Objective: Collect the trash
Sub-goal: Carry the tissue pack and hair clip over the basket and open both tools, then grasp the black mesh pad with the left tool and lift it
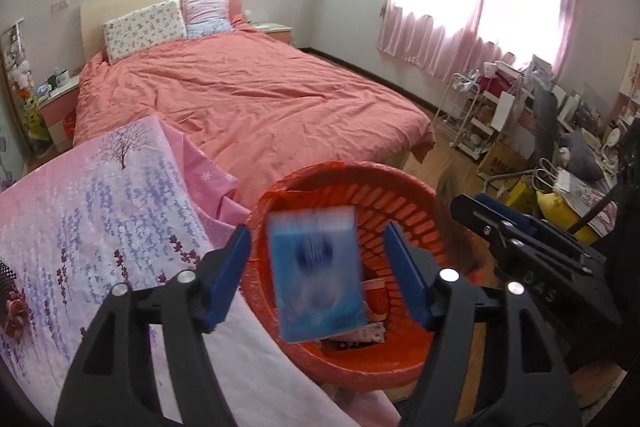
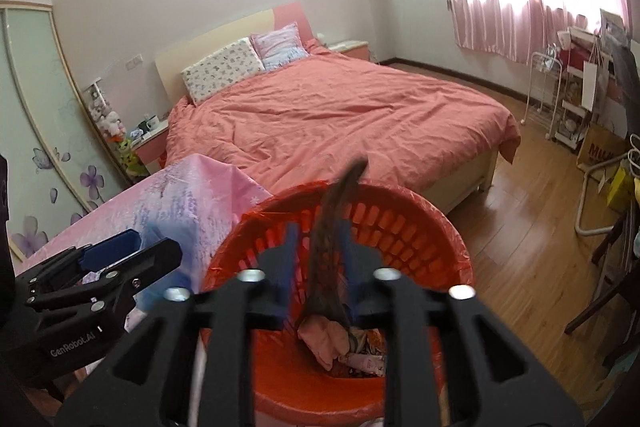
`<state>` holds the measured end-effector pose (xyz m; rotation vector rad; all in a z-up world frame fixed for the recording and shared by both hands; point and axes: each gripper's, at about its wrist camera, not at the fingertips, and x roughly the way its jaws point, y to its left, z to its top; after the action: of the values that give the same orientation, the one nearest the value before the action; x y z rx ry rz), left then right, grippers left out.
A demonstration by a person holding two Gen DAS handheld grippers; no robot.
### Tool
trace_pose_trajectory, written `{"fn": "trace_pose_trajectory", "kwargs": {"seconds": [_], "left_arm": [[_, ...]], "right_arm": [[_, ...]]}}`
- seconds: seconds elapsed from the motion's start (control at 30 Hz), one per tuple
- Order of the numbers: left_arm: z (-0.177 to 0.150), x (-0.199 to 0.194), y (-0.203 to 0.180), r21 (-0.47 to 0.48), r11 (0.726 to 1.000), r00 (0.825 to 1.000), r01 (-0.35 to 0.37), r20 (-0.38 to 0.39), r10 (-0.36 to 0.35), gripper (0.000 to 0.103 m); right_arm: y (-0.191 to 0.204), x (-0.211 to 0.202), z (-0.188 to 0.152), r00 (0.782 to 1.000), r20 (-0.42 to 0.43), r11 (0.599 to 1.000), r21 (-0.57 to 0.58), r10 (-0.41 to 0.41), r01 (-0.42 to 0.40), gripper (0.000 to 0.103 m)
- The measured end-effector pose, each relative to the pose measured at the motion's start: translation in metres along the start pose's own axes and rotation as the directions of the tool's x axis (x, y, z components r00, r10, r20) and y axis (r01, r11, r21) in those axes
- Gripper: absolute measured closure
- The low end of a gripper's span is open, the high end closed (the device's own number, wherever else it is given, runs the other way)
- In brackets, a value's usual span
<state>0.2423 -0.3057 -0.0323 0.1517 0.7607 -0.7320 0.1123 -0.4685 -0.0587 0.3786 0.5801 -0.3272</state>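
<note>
I am holding both of my grippers over the red basket, which is lined with a red bag and is standing beside the table with the pink floral cloth. My left gripper is standing with its jaws wide apart, and the blue packet is hanging between them, touching neither finger as far as I can see. It is smeared by motion blur, so I am judging that it is falling free toward the basket rather than being held. My right gripper is showing its jaws fairly narrow, with a dark brown flat strip standing upright between the blue fingers. Whether they are pinching it or have just let go, I cannot tell; the strip is blurred too.

As for progress, the basket is already holding a fair heap: a crumpled pink wad, some printed wrappers and a red and white paper cup at the bottom. So I am reckoning that the collecting is well along, with these 2 pieces being the ones in hand now.

What is left I am unable to say. My own fingers are covering much of the basket's inside, the table is cut off at the frame edge, and the cluttered corner by the window is too small and bright to sort trash from belongings.
</note>
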Motion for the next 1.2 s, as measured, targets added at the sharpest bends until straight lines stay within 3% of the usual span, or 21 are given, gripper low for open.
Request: {"fn": "trace_pose_trajectory", "kwargs": {"seconds": [0.33,0.53,0.63,0.73,0.77,0.87,0.9,1.03,1.17,1.2], "left_arm": [[-0.021,-0.012,0.051,-0.023,0.991,0.992,-0.128,-0.013,0.128,0.032],[-0.04,-0.043,0.117,-0.071,0.961,0.964,-0.267,-0.012,0.267,0.029],[-0.051,-0.065,0.167,-0.117,0.927,0.934,-0.357,-0.022,0.357,0.029],[-0.06,-0.083,0.212,-0.156,0.883,0.896,-0.442,-0.034,0.443,0.029],[-0.064,-0.091,0.235,-0.18,0.858,0.875,-0.481,-0.042,0.482,0.029],[-0.073,-0.108,0.285,-0.244,0.807,0.84,-0.537,-0.07,0.538,0.031],[-0.076,-0.112,0.297,-0.259,0.799,0.836,-0.543,-0.077,0.543,0.036],[-0.086,-0.116,0.337,-0.316,0.786,0.845,-0.531,-0.122,0.521,0.05],[-0.091,-0.106,0.354,-0.338,0.817,0.882,-0.468,-0.126,0.454,0.054],[-0.09,-0.104,0.355,-0.334,0.821,0.885,-0.464,-0.128,0.448,0.063]], "right_arm": [[0.015,-0.005,-0.015,0.999,-0.015,0.999,-0.039,-0.034,0.033,0.057],[0.043,-0.008,-0.026,0.999,-0.013,0.993,-0.113,-0.044,0.042,0.056],[0.06,-0.006,-0.034,0.999,-0.028,0.99,-0.141,-0.031,0.027,0.056],[0.075,-0.005,-0.044,0.999,-0.049,0.986,-0.166,-0.017,0.008,0.056],[0.081,-0.004,-0.047,0.998,-0.057,0.984,-0.176,-0.011,0.001,0.056],[0.1,-0.002,-0.057,0.997,-0.082,0.977,-0.211,0.001,-0.018,0.056],[0.104,-0.001,-0.059,0.996,-0.087,0.976,-0.218,0.003,-0.022,0.056],[0.123,0.001,-0.064,0.994,-0.108,0.969,-0.244,0.016,-0.042,0.056],[0.141,0.001,-0.069,0.993,-0.119,0.961,-0.271,0.021,-0.053,0.056],[0.145,0.001,-0.07,0.992,-0.121,0.96,-0.275,0.022,-0.055,0.056]]}}
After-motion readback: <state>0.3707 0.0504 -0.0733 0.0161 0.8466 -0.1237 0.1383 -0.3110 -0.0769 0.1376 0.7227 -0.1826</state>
